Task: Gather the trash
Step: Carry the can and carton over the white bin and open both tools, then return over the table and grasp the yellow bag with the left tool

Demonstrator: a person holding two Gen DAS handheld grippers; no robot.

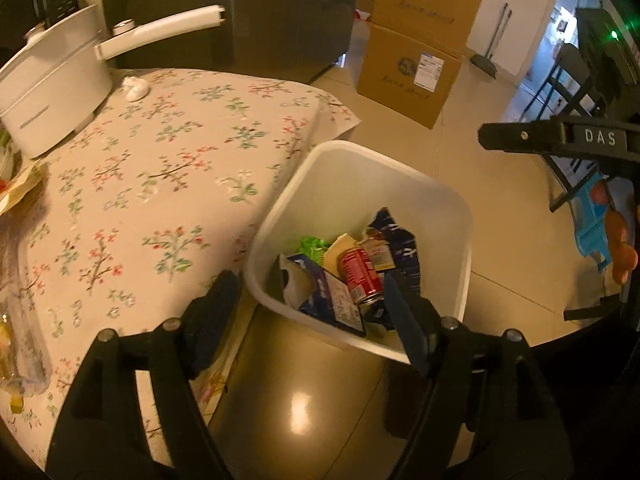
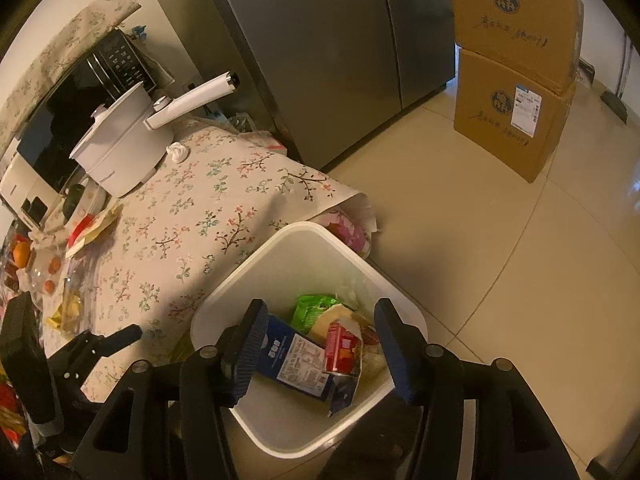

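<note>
A white trash bin (image 1: 448,200) stands on the floor by the table corner; it also shows in the right wrist view (image 2: 316,236). Inside lie a red can (image 1: 358,272) (image 2: 340,346), a blue carton (image 1: 332,300) (image 2: 296,360), a green wrapper (image 1: 314,245) (image 2: 314,308) and other wrappers. My left gripper (image 1: 308,316) is open and empty above the bin's near edge. My right gripper (image 2: 320,348) is open and empty right above the bin. A crumpled white tissue (image 1: 135,87) (image 2: 177,152) lies on the table by the pot.
A floral-cloth table (image 1: 168,184) holds a white pot (image 1: 48,92) with a long handle, and food items at its left edge (image 2: 52,264). A grey fridge (image 2: 320,60) and stacked cardboard boxes (image 2: 516,80) stand behind. The right gripper's body (image 1: 560,138) reaches in at right.
</note>
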